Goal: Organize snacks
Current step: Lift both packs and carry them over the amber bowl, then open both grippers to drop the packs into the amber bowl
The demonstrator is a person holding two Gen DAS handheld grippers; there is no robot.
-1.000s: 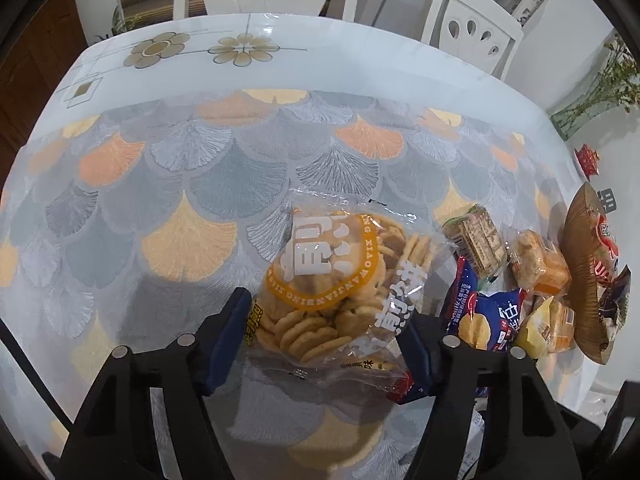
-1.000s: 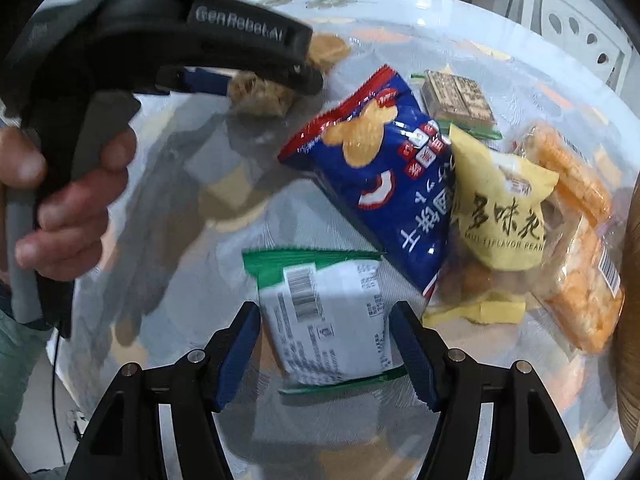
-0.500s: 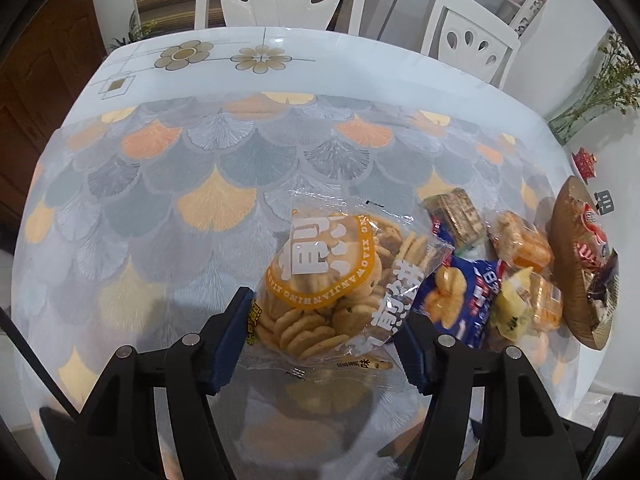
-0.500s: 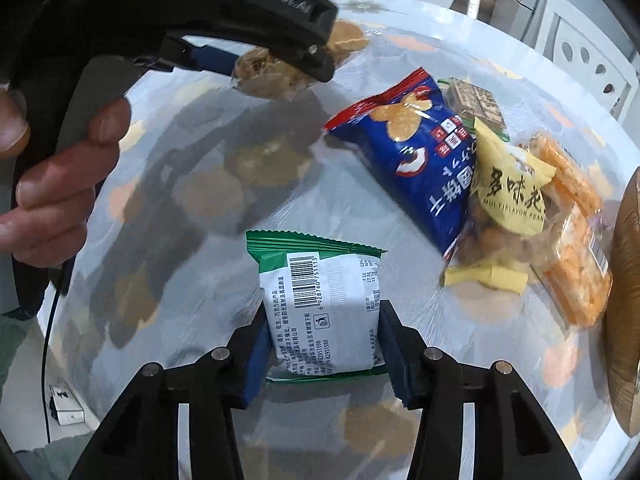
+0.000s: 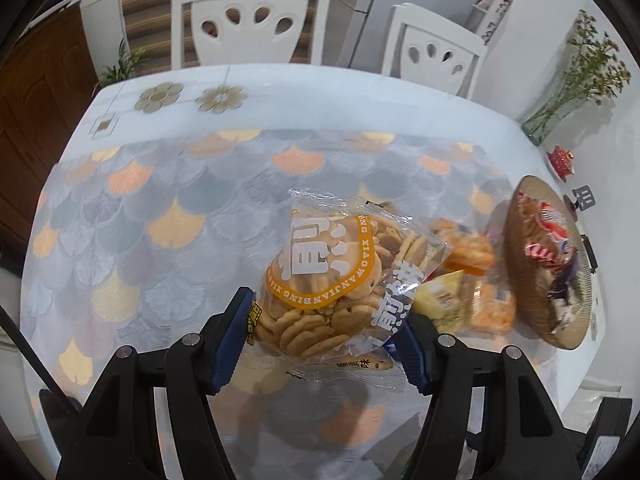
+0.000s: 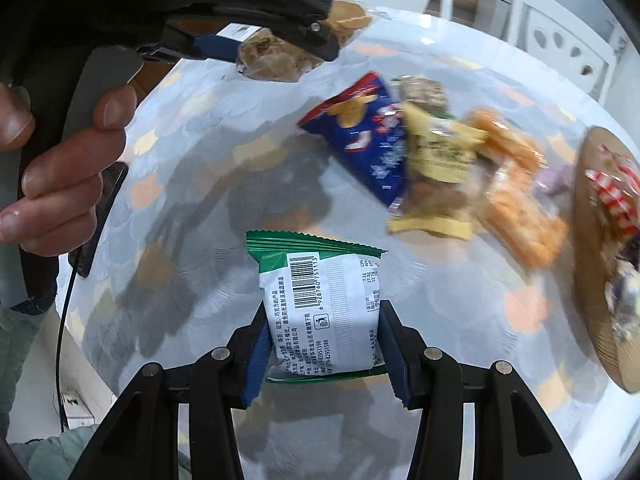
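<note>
The left tool is clamping a clear cookie bag between its blue pads, holding it above the table. The right tool is gripping a green-and-white packet by its lower half, the packet sticking out forward past the fingertips, clear of the snack pile.

- I count two grippers: my left gripper, my right gripper.
- One clear biscuit bag.
- One green-and-white packet.
- One blue chip bag.
- One yellow packet.
- Two white chairs.
- One woven basket.
</note>
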